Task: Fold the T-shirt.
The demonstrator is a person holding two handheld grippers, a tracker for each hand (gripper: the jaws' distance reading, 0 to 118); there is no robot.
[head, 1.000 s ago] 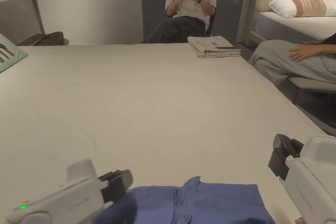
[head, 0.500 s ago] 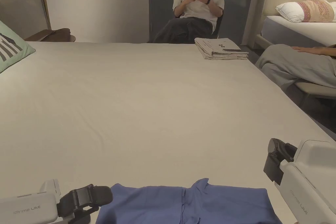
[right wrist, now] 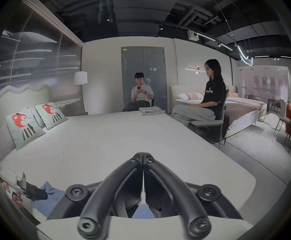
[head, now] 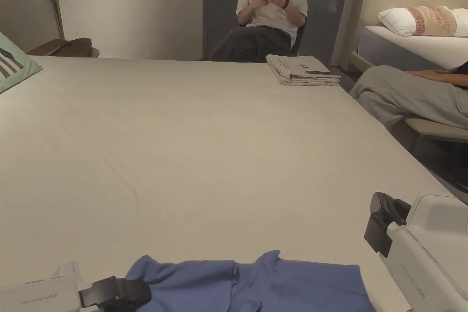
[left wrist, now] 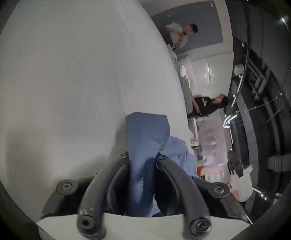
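Head view is looking down a wide pale bed (head: 219,144), with the blue T-shirt (head: 256,281) lying at its near edge. Left gripper (head: 121,292) is reaching in from the lower left at the shirt's left end; in the left gripper view its two black jaws are pressing a band of the blue cloth (left wrist: 141,148) between them. Right gripper (head: 381,226) is hovering above the bed's near right corner, apart from the shirt, and in the right gripper view its jaws (right wrist: 143,157) are meeting tip to tip with nothing between them. A stack of folded pale clothes (head: 301,70) is sitting at the bed's far edge, well apart from the shirt. A seated person (head: 269,11) is holding a phone behind that stack, and another person's legs (head: 406,93) are showing beside the bed's right side. A green printed cushion (head: 13,68) is resting at the far left. Bare sheet is lying between the shirt and the stack.
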